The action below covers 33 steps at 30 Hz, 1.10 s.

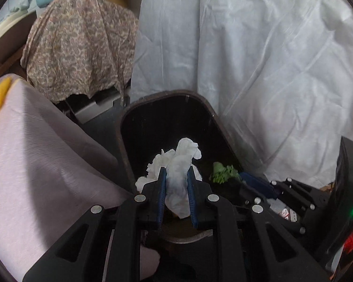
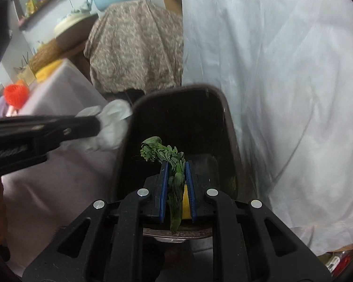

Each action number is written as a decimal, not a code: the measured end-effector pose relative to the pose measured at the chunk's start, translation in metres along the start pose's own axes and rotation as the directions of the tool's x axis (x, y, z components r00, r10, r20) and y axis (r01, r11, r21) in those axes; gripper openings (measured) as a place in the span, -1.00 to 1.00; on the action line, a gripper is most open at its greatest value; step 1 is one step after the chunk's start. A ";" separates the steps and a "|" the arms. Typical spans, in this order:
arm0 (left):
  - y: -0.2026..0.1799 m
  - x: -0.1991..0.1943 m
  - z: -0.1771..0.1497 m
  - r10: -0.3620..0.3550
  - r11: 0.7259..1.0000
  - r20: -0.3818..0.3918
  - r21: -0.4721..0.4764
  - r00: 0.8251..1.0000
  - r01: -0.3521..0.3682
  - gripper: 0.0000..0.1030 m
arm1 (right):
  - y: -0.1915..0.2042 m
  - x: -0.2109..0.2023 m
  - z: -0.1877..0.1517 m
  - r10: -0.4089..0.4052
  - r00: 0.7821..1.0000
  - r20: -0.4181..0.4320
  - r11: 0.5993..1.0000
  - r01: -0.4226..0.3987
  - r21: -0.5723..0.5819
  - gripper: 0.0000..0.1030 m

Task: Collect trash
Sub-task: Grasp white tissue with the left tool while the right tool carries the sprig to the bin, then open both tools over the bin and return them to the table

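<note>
Black linkage arms of the left gripper (image 1: 176, 176) fill the near edge of the left wrist view, and its blue-padded fingers are clamped on a crumpled white tissue (image 1: 178, 164) — the wad bulges above the fingertips and a tail hangs down between the pads. Just beyond and below the tips gapes the dark bin (image 1: 167, 98), its brown rim running around an open mouth. To the right of these fingers, the right gripper (image 1: 244, 178) reaches in over the same bin with a green sprig at its tip.

From the right wrist view, the right gripper (image 2: 176, 166) is closed on a wilted green vegetable stalk (image 2: 167, 157) — leaves and small buds stick out ahead of the tips, the stem trails back between the pads, all of it above the bin (image 2: 176, 91). Something yellow shows beneath the pads; what it is I cannot tell. Left of these fingers, the left gripper (image 2: 98, 123) holds the tissue (image 2: 110, 127) near the bin's left rim. A white sheet (image 2: 282, 82) hangs beyond, to the right, and a patterned cloth (image 2: 136, 54) drapes behind the bin.
</note>
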<state>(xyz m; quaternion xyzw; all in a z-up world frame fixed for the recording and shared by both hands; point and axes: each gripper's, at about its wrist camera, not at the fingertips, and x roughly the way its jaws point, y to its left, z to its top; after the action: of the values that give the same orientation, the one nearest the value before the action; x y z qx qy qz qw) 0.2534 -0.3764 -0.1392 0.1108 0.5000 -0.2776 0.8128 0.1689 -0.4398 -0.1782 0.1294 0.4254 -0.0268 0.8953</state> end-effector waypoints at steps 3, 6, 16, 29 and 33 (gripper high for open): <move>0.009 0.017 0.007 -0.028 0.999 -0.045 -0.043 0.999 0.026 -0.63 | -0.004 0.017 -0.005 -0.011 1.000 -0.030 1.000 0.010 -0.007 -0.69; 0.020 0.026 0.011 -0.090 0.992 -0.083 -0.099 0.993 0.081 -0.47 | -0.011 0.027 -0.010 -0.012 0.999 -0.037 1.000 0.013 0.009 -0.64; 0.024 -0.011 0.014 -0.059 0.994 0.036 -0.094 0.998 0.062 0.26 | -0.009 0.024 -0.021 -0.039 0.999 -0.001 0.999 0.039 0.011 0.15; 0.059 -0.124 -0.031 -0.010 0.998 0.282 -0.059 0.959 0.027 0.47 | 0.029 -0.020 -0.009 0.057 0.994 0.093 0.997 -0.052 -0.054 0.27; 0.098 -0.161 -0.058 0.037 0.992 0.344 -0.129 0.938 0.008 0.49 | 0.057 -0.031 -0.003 0.140 0.985 0.100 0.988 -0.131 -0.086 0.37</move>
<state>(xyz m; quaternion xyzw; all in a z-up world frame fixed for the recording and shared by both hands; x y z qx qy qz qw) 0.2089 -0.2148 -0.0357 0.0114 0.3652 -0.2539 0.8955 0.1561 -0.3864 -0.1440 0.1210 0.3685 0.0441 0.9207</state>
